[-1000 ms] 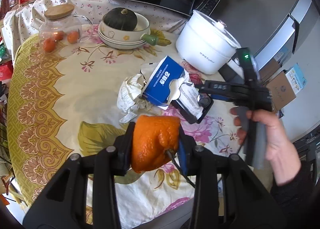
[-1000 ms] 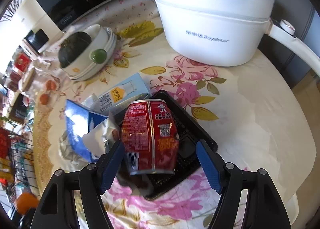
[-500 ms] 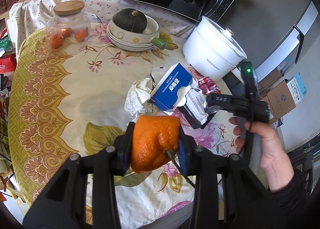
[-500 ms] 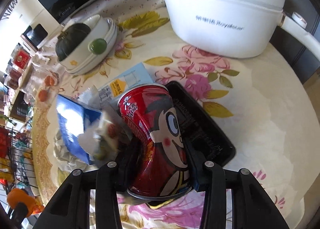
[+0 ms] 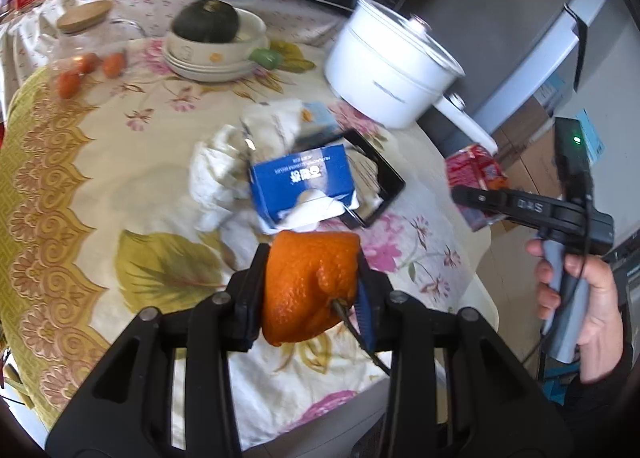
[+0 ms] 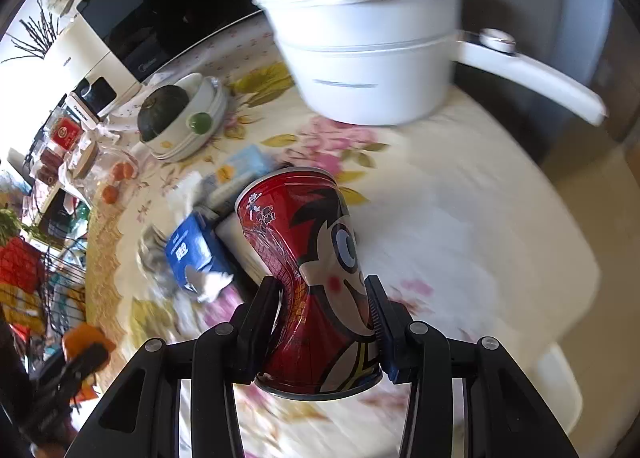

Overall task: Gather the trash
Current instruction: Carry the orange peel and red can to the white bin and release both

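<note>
Two pieces of trash are lifted above the worktop (image 5: pixel 80 186): left hand-held gripper (image 5: pixel 312 290) pinching an orange peel (image 5: pixel 310 286); right hand-held gripper (image 6: pixel 324 322) squeezing a dented red can (image 6: pixel 316 282); blue box (image 5: pixel 302 182), crumpled paper (image 5: pixel 216 170) and black tray (image 5: pixel 380 178) remain uncollected.

tongs (image 5: pixel 312 294) — black, blue pads, silver screws | bare hand (image 5: pixel 576 314) — dark sleeve

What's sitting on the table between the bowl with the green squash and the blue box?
In the left wrist view, mostly bare flowered tablecloth, then crumpled white paper right against the blue box, below the squash bowl.
</note>
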### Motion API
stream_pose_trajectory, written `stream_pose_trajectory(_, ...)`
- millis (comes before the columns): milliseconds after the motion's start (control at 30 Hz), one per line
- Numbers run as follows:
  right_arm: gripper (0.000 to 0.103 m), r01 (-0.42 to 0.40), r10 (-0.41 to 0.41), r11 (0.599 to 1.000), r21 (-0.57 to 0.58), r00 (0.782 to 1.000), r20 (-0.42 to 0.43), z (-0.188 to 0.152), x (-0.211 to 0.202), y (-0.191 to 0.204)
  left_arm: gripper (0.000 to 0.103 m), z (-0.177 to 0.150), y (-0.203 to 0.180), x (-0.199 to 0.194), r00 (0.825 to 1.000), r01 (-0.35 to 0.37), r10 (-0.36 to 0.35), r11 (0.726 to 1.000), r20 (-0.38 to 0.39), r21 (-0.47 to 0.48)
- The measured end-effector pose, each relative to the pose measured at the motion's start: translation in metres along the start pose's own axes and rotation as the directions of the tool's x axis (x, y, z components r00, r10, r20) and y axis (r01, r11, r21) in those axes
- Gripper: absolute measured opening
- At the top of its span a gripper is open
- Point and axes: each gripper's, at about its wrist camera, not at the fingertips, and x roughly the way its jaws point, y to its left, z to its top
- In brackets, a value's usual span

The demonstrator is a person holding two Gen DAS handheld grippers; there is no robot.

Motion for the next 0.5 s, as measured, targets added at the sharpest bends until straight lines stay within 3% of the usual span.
stream_pose_trajectory(400,0.045,0.05,-0.053,0.994,0.096,0.998,0.027,-0.082,-0.049,-0.095,0.039,-0.03,-0.075,0.025,0.994,0.095,-0.089,0.991,-0.065,0.098)
stream_pose_trajectory(500,0.045,0.063,-0.064,0.989,0.13,0.998,-0.003,-0.104,-0.047,-0.119,0.039,-0.039,-0.092,0.033,0.992,0.109,-0.1,0.986,-0.076,0.127)
